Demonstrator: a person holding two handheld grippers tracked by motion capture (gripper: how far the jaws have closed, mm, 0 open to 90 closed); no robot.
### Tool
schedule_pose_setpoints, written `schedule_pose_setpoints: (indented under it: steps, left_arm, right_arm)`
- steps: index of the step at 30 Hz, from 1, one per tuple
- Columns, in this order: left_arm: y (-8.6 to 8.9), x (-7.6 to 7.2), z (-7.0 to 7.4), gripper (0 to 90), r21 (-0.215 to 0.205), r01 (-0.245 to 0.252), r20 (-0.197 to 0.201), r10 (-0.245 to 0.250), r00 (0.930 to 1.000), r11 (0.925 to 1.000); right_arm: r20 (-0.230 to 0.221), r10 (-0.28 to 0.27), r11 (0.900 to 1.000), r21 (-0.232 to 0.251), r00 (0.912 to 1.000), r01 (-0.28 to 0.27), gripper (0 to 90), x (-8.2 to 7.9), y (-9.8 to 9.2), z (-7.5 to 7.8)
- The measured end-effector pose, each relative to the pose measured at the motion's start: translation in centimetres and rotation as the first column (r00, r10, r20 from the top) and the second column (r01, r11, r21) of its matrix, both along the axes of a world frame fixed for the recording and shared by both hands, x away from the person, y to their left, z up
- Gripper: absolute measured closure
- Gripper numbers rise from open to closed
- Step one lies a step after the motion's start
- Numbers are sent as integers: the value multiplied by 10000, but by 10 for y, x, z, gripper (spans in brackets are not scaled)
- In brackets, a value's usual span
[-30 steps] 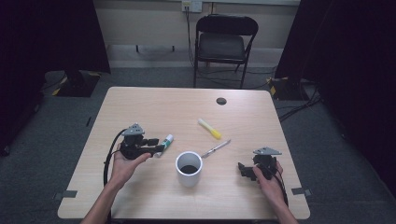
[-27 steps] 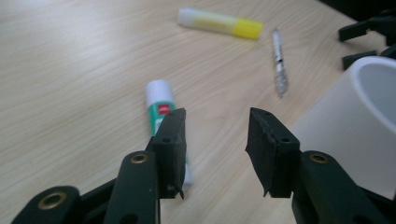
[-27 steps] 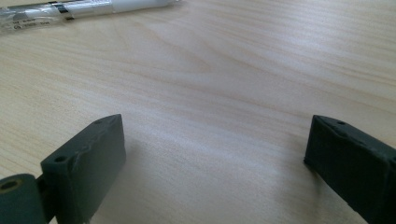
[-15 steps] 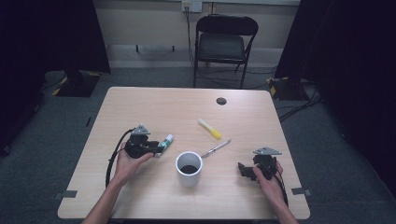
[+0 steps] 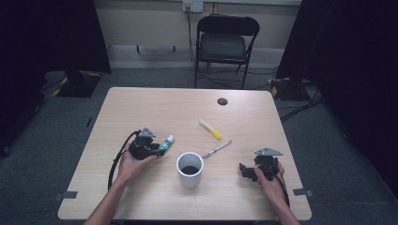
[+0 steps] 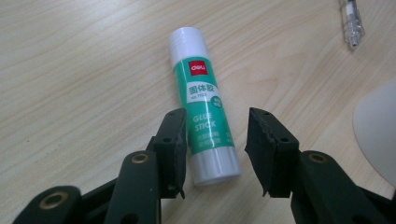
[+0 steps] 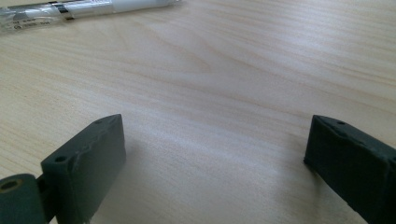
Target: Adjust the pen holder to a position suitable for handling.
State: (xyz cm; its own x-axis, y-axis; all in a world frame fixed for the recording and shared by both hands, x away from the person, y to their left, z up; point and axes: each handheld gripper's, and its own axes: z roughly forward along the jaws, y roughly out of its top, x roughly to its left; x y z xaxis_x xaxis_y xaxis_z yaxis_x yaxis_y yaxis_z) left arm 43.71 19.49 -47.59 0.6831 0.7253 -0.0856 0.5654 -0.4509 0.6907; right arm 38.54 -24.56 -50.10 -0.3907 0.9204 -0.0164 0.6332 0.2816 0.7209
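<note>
We are counting one glue stick [image 6: 204, 109], one yellow marker [image 5: 210, 129], one pen [image 5: 217, 149] and one white cup [image 5: 189, 168] on the table [image 5: 141, 103]. Our left gripper [image 6: 215, 140] is lying low over the tabletop, left of the cup, its jaws straddling the glue stick's base; the jaws have just been opening slightly, one pad sitting against the tube, the other standing clear. The glue stick is lying flat, cap pointing away. Our right gripper [image 7: 215, 158] is resting right of the cup, jaws spread wide over bare wood. The cup's inside is looking dark; we cannot tell its contents.
</note>
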Motion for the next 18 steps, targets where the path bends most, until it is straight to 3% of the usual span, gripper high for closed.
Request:
schedule_pose_setpoints:
  steps: [11, 18]
  left_arm:
    - [0, 2, -5, 658, 87, 26, -247, -24, 9997, 10000]
    - [9, -4, -4, 660, 249, 313, -420, -303, 9987, 9992]
  right_arm:
    - [1, 2, 10000, -1, 10000, -2, 41, 0, 0, 0]
    - [2, 2, 10000, -2, 10000, -2, 41, 0, 0, 0]
